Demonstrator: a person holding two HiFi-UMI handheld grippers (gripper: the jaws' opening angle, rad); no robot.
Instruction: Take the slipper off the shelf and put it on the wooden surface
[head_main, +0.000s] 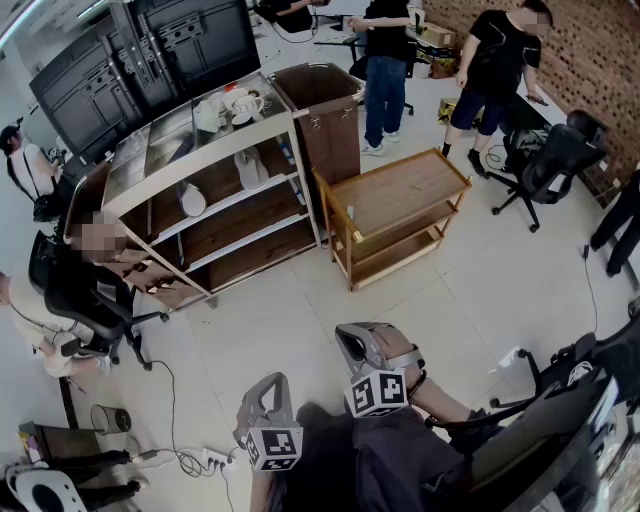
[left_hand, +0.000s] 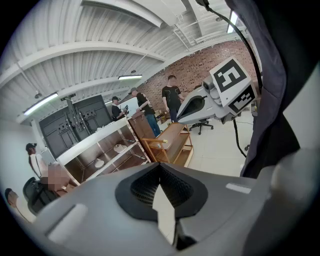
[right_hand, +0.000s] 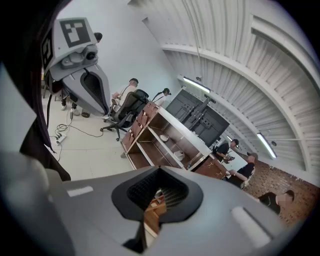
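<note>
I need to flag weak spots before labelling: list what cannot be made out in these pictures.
Head view: the slipper on the shelf is too small to tell left from right.
Head view: a seated person hides the shelf's lower left end.
Left gripper view: the left gripper, shut and empty, blocks the floor ahead with its own body.
Right gripper view: the right gripper, also shut, hides most of the wooden cart.

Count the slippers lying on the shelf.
2. Both lie on the upper board of the shelf: one slipper nearer the wooden cart, the other slipper toward the far end. Others could be hidden in shadow.
</note>
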